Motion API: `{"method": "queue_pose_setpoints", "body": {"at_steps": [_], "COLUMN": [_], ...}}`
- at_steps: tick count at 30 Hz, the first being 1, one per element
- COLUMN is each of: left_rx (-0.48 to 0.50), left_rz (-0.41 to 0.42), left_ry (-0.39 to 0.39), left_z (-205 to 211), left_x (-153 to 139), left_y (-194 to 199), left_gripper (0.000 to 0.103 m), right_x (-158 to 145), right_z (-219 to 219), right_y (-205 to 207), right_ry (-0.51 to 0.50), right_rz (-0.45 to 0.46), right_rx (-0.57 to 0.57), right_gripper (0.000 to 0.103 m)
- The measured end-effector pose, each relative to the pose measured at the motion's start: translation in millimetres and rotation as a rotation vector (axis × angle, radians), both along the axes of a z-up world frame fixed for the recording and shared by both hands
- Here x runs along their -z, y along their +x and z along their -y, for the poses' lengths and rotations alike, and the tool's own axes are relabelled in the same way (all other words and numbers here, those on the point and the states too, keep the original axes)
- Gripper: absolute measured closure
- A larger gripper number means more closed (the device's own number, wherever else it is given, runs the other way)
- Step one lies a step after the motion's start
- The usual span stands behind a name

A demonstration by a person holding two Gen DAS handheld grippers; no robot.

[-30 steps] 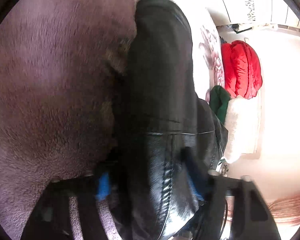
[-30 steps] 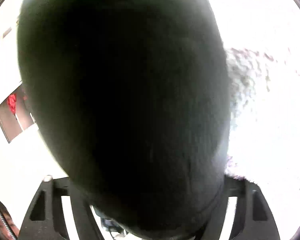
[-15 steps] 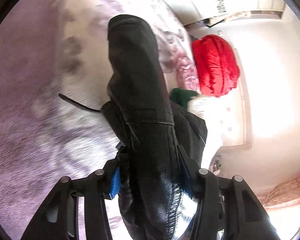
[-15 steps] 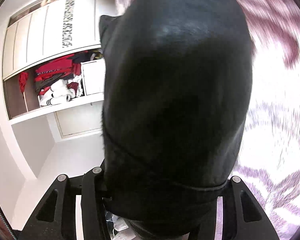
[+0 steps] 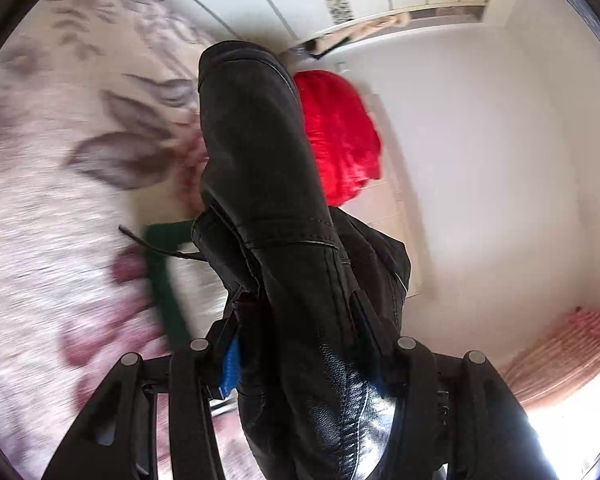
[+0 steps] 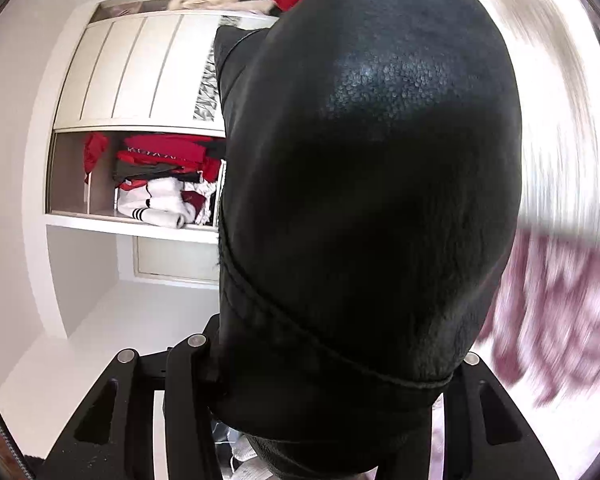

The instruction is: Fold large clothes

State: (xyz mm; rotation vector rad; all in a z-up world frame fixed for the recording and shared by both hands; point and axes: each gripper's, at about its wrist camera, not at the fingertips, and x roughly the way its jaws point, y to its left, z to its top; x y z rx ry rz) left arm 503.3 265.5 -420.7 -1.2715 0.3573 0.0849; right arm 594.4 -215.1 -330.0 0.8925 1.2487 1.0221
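A black leather jacket (image 5: 276, 208) is held up above a bed with a floral cover (image 5: 60, 160). My left gripper (image 5: 300, 332) is shut on a fold of the jacket, which rises away from the camera. My right gripper (image 6: 332, 360) is shut on another part of the same jacket (image 6: 372, 184), which bulges over the fingers and fills most of the right wrist view. The fingertips of both grippers are hidden by leather.
A red puffy garment (image 5: 340, 136) and a green item (image 5: 164, 272) lie on the bed beyond the jacket. An open wardrobe shelf (image 6: 140, 184) holds stacked red and white clothes. White walls and a pink curtain (image 5: 560, 348) stand at the side.
Both grippers have lifted and swung with the jacket: the plush purple surface has gone from the left view, the floral bed and wardrobe have come into sight. Both stay shut on it.
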Motion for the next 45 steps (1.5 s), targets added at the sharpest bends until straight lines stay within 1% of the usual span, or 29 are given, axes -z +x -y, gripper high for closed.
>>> {"method": "queue_pose_setpoints", "body": {"at_steps": [1,2,5,7,9,11,13,14,15,17,18,19,20,23,24,25,27,29,31,32,33,34,35,37,38,39,40,42,45], "left_rx": [-0.002,-0.003,-0.011,-0.008,0.003,0.022,0.066,0.084,0.102,0.175,0.208,0.237,0.271,0.336,0.334,0.319,0.324,0.349,0.388,0.403,0.424,0.449,0.474,0.517,0.528,0.54,0.56,0.575,0.599], "left_rz": [0.024,0.037,0.068,0.07,0.054,0.02,-0.048,-0.065,-0.073,-0.07,-0.075,-0.086,-0.105,-0.171,-0.18,-0.188,-0.213,-0.275,-0.311,-0.339,-0.352,-0.363,-0.398,-0.419,-0.439,-0.455,-0.452,-0.444,-0.432], "left_ry": [-0.006,-0.009,-0.018,-0.028,-0.026,-0.024,-0.014,-0.012,-0.004,0.021,0.029,0.036,0.045,0.127,0.173,0.221,0.285,0.372,0.479,0.567,0.631,0.686,0.775,0.862,0.908,0.941,0.961,1.0,1.057], "left_z": [2.5,3.0,13.5,19.7,26.1,29.7,31.6,30.8,28.6,20.4,16.6,13.1,9.7,3.9,1.5,-1.3,-6.0,-9.8,3.0,3.5,6.4,15.7,28.6,35.3,36.0,34.0,34.0,33.5,37.1], "left_x": [-2.0,-1.9,12.9,32.9,55.6,87.9,125.5,136.6,142.8,145.3,142.8,139.5,135.0,113.7,104.2,95.0,80.7,68.7,52.2,38.2,28.5,27.9,11.0,-2.6,-11.0,-18.8,-32.6,-52.4,-87.7], "left_y": [21.9,30.4,75.0,102.1,115.4,133.6,147.1,149.1,149.9,153.2,154.7,156.5,159.2,164.4,164.0,163.1,164.5,170.7,176.8,176.2,175.3,174.0,164.2,152.5,144.3,134.7,123.7,103.7,75.9], "left_gripper": [0.058,0.058,0.058,0.058,0.057,0.057,0.057,0.056,0.05,0.048,0.046,0.043,0.042,0.028,0.014,0.004,0.004,0.004,0.004,0.004,0.004,0.004,0.004,0.004,0.004,0.004,0.004,0.004,0.004], "right_x": [-5.9,-14.7,-25.2,-18.5,-4.4,30.8,72.8,90.6,107.9,121.1,117.6,114.0,109.3,87.1,76.5,65.0,44.3,25.3,8.3,8.4,-1.3,-12.1,-23.6,-42.1,-38.0,-50.6,-51.2,-70.8,-116.9], "right_z": [4.6,6.8,13.8,14.8,12.8,-7.1,-24.1,-26.2,-33.8,-43.0,-44.1,-45.6,-46.8,-51.9,-53.6,-56.8,-55.2,-48.7,-47.9,-38.8,-39.1,-46.9,-60.9,-73.8,-58.3,-67.7,-51.2,-33.7,-30.2], "right_y": [10.2,32.2,96.1,132.4,165.5,183.9,197.4,200.6,202.3,199.7,200.5,198.7,196.7,185.2,180.3,175.9,162.3,141.4,120.1,108.3,103.7,94.0,80.3,55.8,22.6,2.7,-12.5,-39.1,-84.9], "right_ry": [-0.006,-0.014,-0.051,-0.079,-0.094,-0.127,-0.157,-0.167,-0.178,-0.187,-0.19,-0.206,-0.241,-0.391,-0.453,-0.488,-0.616,-0.801,-0.982,-1.062,-1.145,-1.207,-1.241,-1.258,-1.265,-1.299,-1.318,-1.337,-1.328], "right_rz": [0.013,0.03,0.063,0.068,0.044,-0.003,-0.071,-0.117,-0.156,-0.19,-0.185,-0.178,-0.166,-0.129,-0.109,-0.086,-0.01,0.077,0.16,0.189,0.214,0.236,0.245,0.236,0.235,0.238,0.244,0.244,0.236], "right_rx": [-0.004,-0.017,-0.052,-0.086,-0.115,-0.149,-0.171,-0.174,-0.175,-0.181,-0.184,-0.182,-0.172,-0.124,-0.095,-0.054,0.047,0.156,0.238,0.262,0.289,0.308,0.329,0.379,0.401,0.433,0.45,0.489,0.532], "right_gripper": [0.054,0.054,0.054,0.054,0.054,0.054,0.053,0.051,0.049,0.042,0.041,0.035,0.03,0.02,0.018,0.016,0.015,0.012,0.012,0.011,0.011,0.011,0.011,0.011,0.011,0.011,0.011,0.011,0.011]}}
